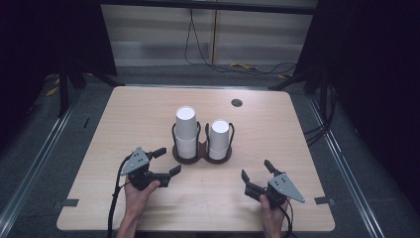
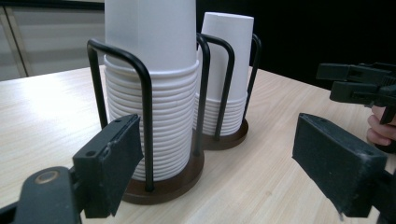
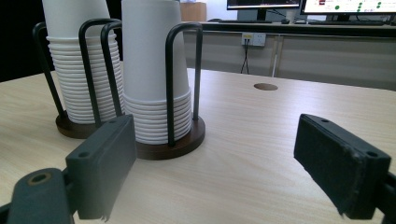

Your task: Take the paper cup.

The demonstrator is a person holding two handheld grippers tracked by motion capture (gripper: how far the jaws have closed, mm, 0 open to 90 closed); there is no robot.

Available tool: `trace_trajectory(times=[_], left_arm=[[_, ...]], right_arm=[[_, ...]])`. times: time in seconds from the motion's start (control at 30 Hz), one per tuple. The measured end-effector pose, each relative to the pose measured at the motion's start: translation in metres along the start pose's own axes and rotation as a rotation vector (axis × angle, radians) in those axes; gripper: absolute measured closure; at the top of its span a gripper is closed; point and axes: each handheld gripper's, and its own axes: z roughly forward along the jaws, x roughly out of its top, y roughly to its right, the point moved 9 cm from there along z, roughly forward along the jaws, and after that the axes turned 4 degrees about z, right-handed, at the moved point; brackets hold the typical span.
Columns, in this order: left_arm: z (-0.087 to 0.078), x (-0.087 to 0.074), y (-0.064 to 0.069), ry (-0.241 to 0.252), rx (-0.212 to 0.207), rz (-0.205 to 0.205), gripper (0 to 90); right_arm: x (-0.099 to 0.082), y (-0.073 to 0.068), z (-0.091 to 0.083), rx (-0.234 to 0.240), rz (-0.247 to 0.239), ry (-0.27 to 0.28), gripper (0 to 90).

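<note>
Hazard assessment: both stacks of white paper cups stand upside down and tall in a double cup holder (image 1: 202, 151), whose thin black wire hoops guard only the lower part of each stack, so a sideways push on the upper cups would likely tip or scatter them. The nested rims sit tight together (a pinch on the top cup may lift several at once). A jaw could also snag a wire hoop and drag the whole holder across the table (image 1: 124, 124). Contents: the holder's left ring carries the taller stack (image 1: 186, 131); its right ring carries the shorter stack (image 1: 219, 139). Both stacks rest on the dark round base, and the two rings touch at the centre. The left gripper (image 1: 165, 162) lies just in front of the holder and to its left, jaws spread wide with nothing between them. The right gripper (image 1: 255, 176) lies in front of the holder and to its right, jaws likewise spread and empty. Neither gripper touches the holder or the cups.
</note>
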Motion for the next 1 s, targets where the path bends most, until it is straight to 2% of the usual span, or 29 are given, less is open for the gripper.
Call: trace_trajectory(times=[0.13, 0.27, 0.33, 0.43, 0.47, 0.5, 0.57, 0.63, 0.67, 0.7, 0.8, 0.87, 1.0], left_arm=[[0.002, 0.004, -0.002, -0.007, -0.007, 0.017, 15.7], [0.006, 0.010, -0.003, -0.005, -0.025, 0.011, 15.9], [0.007, 0.012, -0.005, -0.021, -0.033, 0.012, 16.1], [0.007, 0.017, -0.006, -0.013, -0.046, 0.012, 16.0], [0.007, 0.018, -0.007, -0.017, -0.043, 0.015, 16.0], [0.006, 0.022, -0.008, 0.001, -0.036, 0.019, 16.1], [0.005, 0.026, -0.010, -0.016, -0.044, 0.026, 16.1], [0.005, 0.029, -0.010, -0.013, -0.047, 0.025, 16.0], [0.004, 0.031, -0.012, -0.016, -0.046, 0.040, 16.1], [0.004, 0.033, -0.013, -0.014, -0.037, 0.040, 16.3], [0.004, 0.039, -0.016, -0.001, -0.045, 0.025, 16.6], [0.005, 0.041, -0.018, -0.014, -0.042, 0.044, 16.8], [0.008, 0.047, -0.022, -0.023, -0.036, 0.044, 18.3]], right_arm=[[0.000, 0.000, 0.000, 0.001, -0.001, -0.003, 13.0], [0.000, 0.000, 0.000, 0.004, -0.001, -0.001, 13.0], [0.000, -0.001, 0.000, 0.013, -0.004, -0.003, 13.0], [-0.001, -0.001, 0.000, 0.010, -0.003, -0.012, 13.0], [-0.001, -0.001, 0.000, 0.010, -0.003, -0.012, 13.0], [-0.001, -0.001, 0.000, 0.010, -0.003, -0.012, 13.1], [0.000, -0.001, 0.000, 0.013, -0.002, -0.005, 13.0], [0.000, -0.001, 0.000, 0.014, -0.001, -0.005, 13.1], [0.000, -0.001, 0.000, 0.010, -0.004, -0.008, 13.1], [0.000, -0.001, 0.000, 0.013, -0.004, -0.009, 13.1], [0.000, -0.001, 0.000, 0.013, 0.000, -0.008, 13.2], [-0.001, -0.001, 0.000, 0.017, 0.004, -0.012, 13.2], [-0.001, -0.001, 0.001, 0.013, 0.002, -0.010, 13.2]])
